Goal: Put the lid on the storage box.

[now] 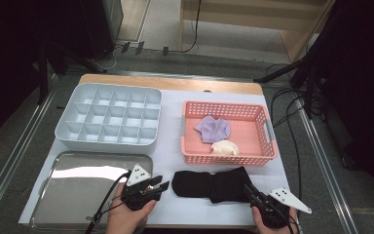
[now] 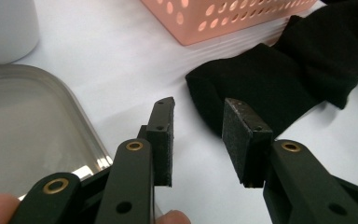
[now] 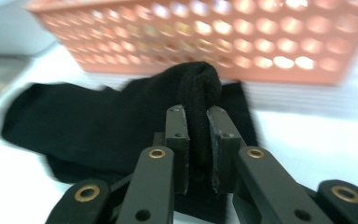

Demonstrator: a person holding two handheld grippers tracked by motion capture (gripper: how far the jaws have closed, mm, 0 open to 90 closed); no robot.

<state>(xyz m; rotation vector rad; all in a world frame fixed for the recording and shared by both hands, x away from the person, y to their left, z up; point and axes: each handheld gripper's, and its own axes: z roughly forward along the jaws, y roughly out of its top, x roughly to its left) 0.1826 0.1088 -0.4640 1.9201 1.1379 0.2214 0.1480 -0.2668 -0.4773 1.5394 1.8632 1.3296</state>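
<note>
A black sock (image 1: 209, 184) lies flat on the white tabletop just in front of the pink basket (image 1: 268, 155). My right gripper (image 1: 251, 192) is shut on a bunched fold at the sock's right end; in the right gripper view that fold of the sock (image 3: 196, 93) rises between the pads. My left gripper (image 1: 161, 185) is open a short way left of the sock's toe end, with nothing between its fingers. In the left gripper view the sock (image 2: 279, 79) lies just beyond the left gripper (image 2: 198, 126).
A metal tray (image 1: 53, 195) sits at the front left. A grey divided organiser (image 1: 73, 136) stands behind it. The pink basket holds a lilac cloth (image 1: 213, 127) and a cream cloth (image 1: 225, 147). The table's front edge runs right by both hands.
</note>
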